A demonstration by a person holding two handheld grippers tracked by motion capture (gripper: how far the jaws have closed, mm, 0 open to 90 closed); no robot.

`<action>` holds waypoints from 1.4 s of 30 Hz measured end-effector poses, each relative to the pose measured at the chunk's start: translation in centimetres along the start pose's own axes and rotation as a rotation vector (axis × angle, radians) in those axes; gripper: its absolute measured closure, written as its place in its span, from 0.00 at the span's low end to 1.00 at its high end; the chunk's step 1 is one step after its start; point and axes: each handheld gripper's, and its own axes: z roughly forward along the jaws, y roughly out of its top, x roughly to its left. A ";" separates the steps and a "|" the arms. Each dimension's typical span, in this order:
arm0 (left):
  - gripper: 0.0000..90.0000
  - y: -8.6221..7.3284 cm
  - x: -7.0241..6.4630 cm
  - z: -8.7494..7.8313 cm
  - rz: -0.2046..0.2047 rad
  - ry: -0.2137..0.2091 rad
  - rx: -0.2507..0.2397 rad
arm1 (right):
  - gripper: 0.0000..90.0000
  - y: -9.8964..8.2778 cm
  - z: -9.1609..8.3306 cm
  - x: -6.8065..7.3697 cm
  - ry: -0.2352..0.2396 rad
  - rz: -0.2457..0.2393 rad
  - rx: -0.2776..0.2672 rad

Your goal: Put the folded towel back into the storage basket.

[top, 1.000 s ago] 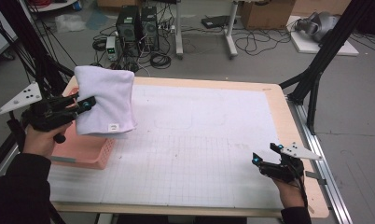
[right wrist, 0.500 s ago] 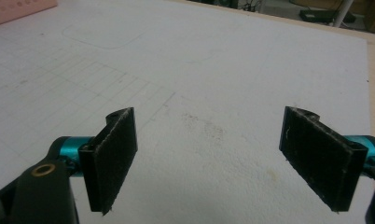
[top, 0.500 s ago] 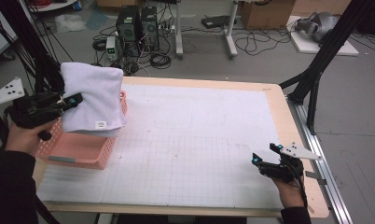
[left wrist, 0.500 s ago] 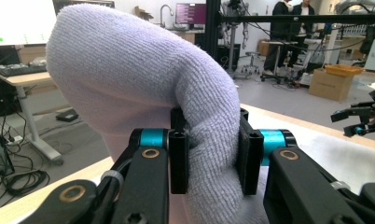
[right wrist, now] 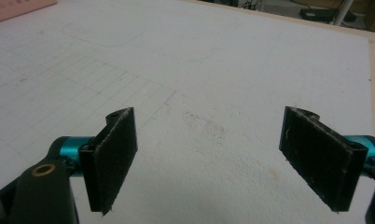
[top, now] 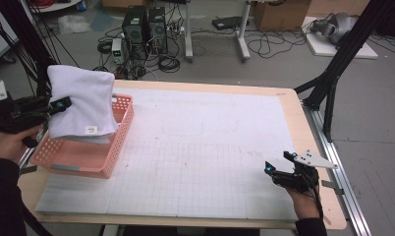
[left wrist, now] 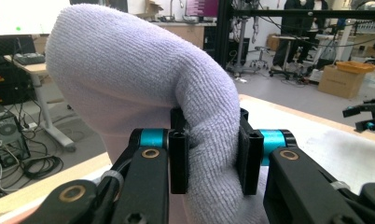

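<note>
At the near right corner of the bench (top: 210, 147) we see the right claw (top: 279, 163) resting low over the gridded white mat (right wrist: 213, 70), its jaws spread wide with nothing between them. Nearer the left edge, the left claw (left wrist: 210, 154) is clenched on a fold of the white towel (top: 80, 103); in the left gripper view the black pads pinch the terry cloth from both sides, and the rest of the towel bulges up above them. In the high view we find the towel lifted and hanging above the pink basket (top: 87, 162), which sits on the mat at the bench's left side.

Compared with the frames from a second ago, the left hand has carried the towel away to the left, so that the basket, then largely covered by the cloth, now lies exposed. The right claw has kept its place. Whether the towel's lower hem touches the basket floor we cannot say for certain; it appears to hang just clear. We judge that the towel is either being taken out of the basket or positioned for lowering into it. Beyond the bench stand computer towers (top: 144, 24) and cables on the floor.
</note>
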 end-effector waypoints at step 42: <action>0.80 -4.3 3.0 0.6 -0.051 -0.086 0.160 | 0.20 -0.1 0.6 0.7 0.011 -0.021 0.032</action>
